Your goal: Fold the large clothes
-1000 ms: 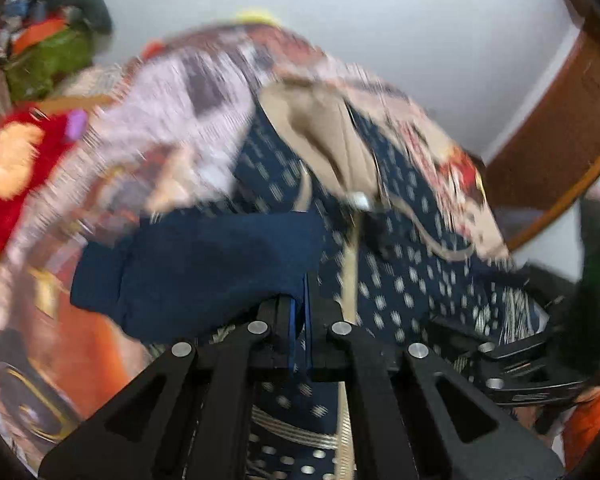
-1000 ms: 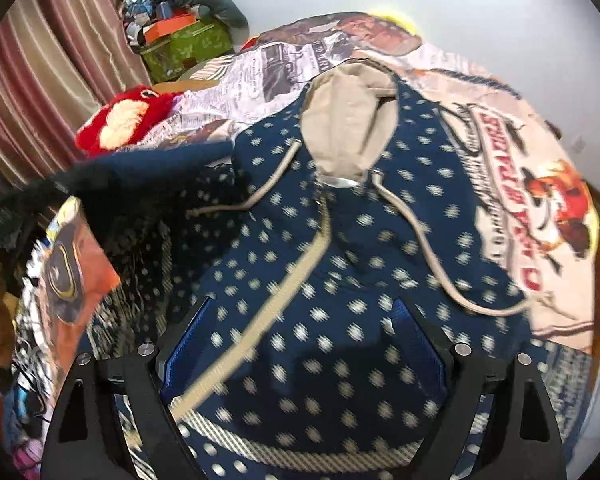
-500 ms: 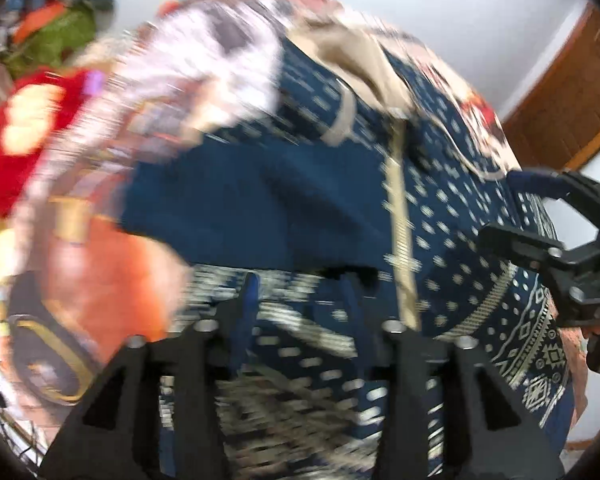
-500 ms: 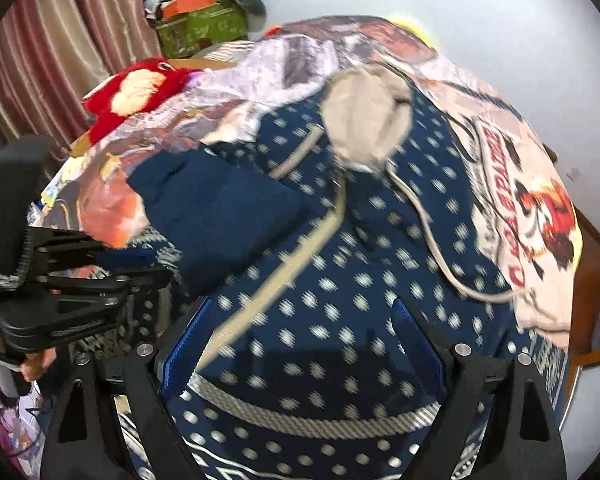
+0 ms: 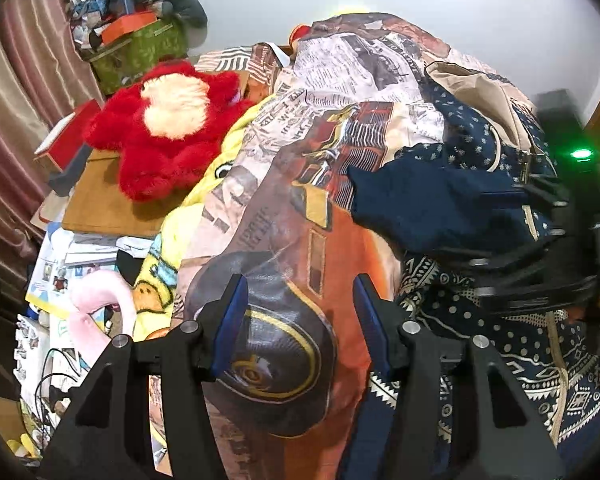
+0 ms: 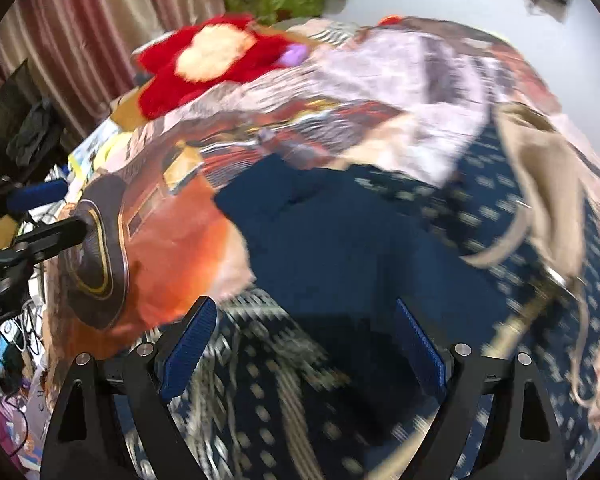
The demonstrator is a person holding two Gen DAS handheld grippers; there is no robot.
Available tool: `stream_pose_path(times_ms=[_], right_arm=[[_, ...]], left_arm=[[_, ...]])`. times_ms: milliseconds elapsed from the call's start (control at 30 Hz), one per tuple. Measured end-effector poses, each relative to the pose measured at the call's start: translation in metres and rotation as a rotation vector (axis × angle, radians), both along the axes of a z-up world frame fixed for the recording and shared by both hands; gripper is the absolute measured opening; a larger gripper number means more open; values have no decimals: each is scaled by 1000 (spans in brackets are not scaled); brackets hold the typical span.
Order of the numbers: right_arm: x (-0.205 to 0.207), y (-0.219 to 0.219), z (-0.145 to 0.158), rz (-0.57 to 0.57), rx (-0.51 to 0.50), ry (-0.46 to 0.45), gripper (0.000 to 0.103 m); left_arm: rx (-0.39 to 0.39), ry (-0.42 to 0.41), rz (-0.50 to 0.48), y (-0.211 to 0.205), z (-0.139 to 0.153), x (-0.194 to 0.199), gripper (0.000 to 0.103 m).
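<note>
Since a second ago the navy sleeve [image 5: 432, 204] has been dropped across the dotted hoodie [image 6: 512, 216], which lies zipped on the printed bedspread [image 5: 284, 216] at three o'clock of the left view. Left gripper [image 5: 296, 320], released and empty, now hovers off the garment over the spread. Right gripper [image 6: 304, 344] hangs wide and empty above the hem. One sleeve looks folded; I'd judge the other is due next.

Left gripper [image 5: 298, 320]: matte black angular frame, blue ribbed pads, silver screw heads. Right gripper [image 6: 306, 346]: same build; green LED on its body.
</note>
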State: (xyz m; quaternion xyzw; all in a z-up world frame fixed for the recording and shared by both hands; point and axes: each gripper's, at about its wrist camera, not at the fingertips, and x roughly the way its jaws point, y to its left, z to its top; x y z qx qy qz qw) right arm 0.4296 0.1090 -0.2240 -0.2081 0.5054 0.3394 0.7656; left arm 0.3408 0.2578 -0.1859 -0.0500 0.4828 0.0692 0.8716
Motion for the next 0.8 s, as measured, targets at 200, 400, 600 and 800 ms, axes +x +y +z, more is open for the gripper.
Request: stream_pose_path(times_ms=[200,400,600,800], right_arm=[[12,48,-35,38,-78,-41,74],[31,51,-52,1,-45,4,51],[36,49,-57,-52,28,75,16],[30,35,-28,-91,100,28,11]], left_arm=[[-52,-15,-33,4,-11,6,54],[-68,-11,-49,2,-22,10,54],[-48,3,-63,-6,-30,11,54],[-43,21,-68,-11,-30,7,54]])
